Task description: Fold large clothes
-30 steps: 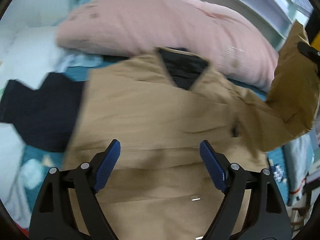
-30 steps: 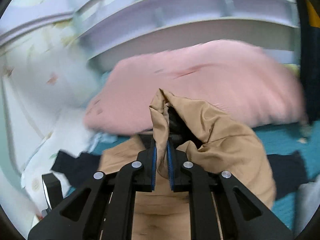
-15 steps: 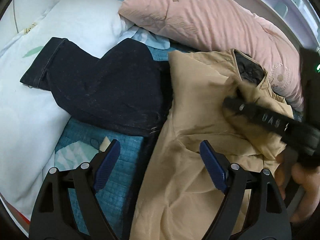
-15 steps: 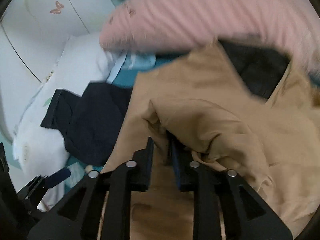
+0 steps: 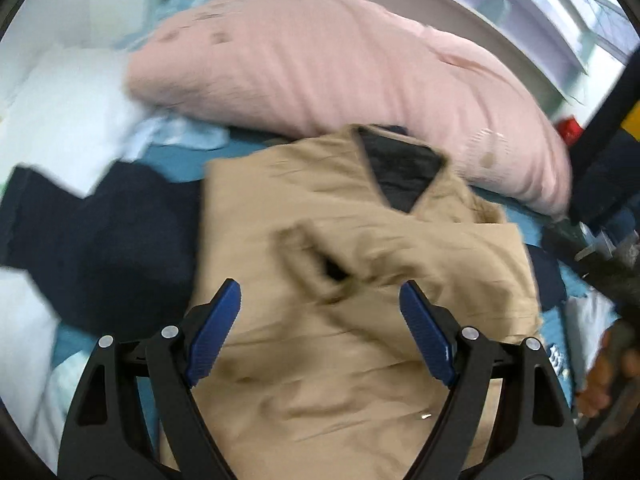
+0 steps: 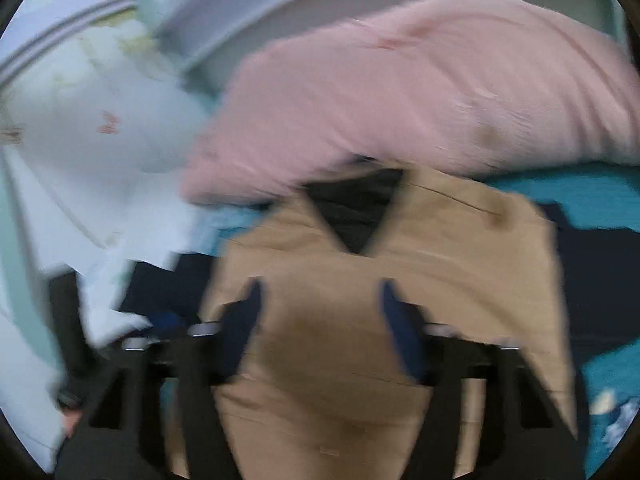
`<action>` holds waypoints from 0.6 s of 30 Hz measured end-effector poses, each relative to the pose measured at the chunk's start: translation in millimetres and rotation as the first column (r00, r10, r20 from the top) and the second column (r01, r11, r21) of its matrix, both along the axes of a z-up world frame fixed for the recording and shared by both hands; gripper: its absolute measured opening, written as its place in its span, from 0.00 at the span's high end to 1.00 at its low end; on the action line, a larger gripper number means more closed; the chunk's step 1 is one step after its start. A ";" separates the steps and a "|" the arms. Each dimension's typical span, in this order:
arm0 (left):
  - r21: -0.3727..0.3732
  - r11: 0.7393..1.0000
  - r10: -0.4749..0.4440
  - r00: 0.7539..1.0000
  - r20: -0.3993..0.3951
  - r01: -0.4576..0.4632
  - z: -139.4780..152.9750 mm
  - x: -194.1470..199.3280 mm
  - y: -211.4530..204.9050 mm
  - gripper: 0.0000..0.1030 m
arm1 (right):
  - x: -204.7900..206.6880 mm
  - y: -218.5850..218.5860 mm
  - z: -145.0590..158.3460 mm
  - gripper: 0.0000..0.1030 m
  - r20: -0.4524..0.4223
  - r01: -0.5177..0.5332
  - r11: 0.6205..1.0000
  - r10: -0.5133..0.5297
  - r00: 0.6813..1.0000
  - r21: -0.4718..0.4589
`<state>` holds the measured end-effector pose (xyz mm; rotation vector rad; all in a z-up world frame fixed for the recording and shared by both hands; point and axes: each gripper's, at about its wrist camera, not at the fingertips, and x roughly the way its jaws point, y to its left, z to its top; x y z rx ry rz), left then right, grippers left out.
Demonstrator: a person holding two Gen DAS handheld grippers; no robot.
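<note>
A tan jacket with a black lining at its collar lies on the bed, its right sleeve folded across the chest. It also shows in the right wrist view, blurred. My left gripper is open and empty above the jacket's middle. My right gripper is open and empty above the jacket's lower chest.
A pink pillow lies behind the collar and shows in the right wrist view too. Dark jeans lie to the jacket's left on a teal bedsheet. White bedding lies at the far left.
My right gripper has let go of the tan sleeve, opened and pulled back. The sleeve now lies across the jacket's chest. My left gripper has swung back over the jacket, still open.
</note>
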<state>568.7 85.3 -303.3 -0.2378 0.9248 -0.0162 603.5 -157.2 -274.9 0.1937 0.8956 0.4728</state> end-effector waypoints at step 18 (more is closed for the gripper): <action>-0.068 0.989 -0.137 0.982 -0.128 0.129 -46.9 68.0 -14.7 0.18 | 38.8 -85.4 -51.5 0.76 -0.178 0.026 0.997 -0.012 0.984 0.078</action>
